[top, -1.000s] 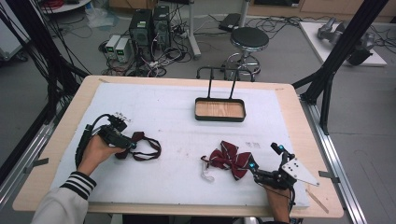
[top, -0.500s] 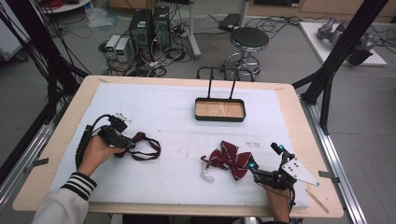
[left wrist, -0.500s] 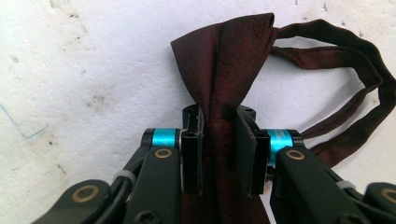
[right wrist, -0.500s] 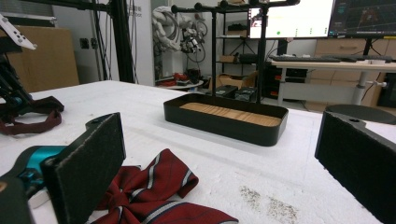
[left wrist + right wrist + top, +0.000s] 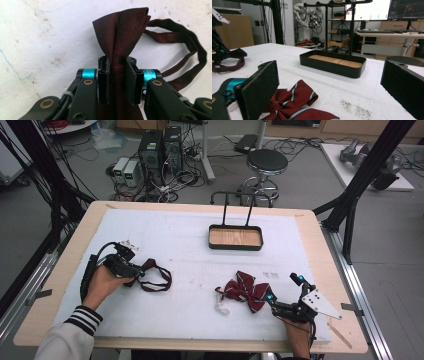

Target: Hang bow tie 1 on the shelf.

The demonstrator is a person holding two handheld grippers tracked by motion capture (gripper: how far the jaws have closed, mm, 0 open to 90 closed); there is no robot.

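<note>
Dark bow tie (image 5: 120, 32) sits pinched between the left gripper's (image 5: 117, 75) clenched jaws; right gripper (image 5: 324, 82), jaws wide and holding nothing, hovers beside the striped bow tie (image 5: 294, 105).

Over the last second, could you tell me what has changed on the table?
The left gripper has just been closing its jaws and now pinches the dark maroon bow tie at its middle, its strap looping beside it. Both hands kept their places. The right gripper stays open beside the striped bow tie, and the stand's tray is unmoved.
</note>
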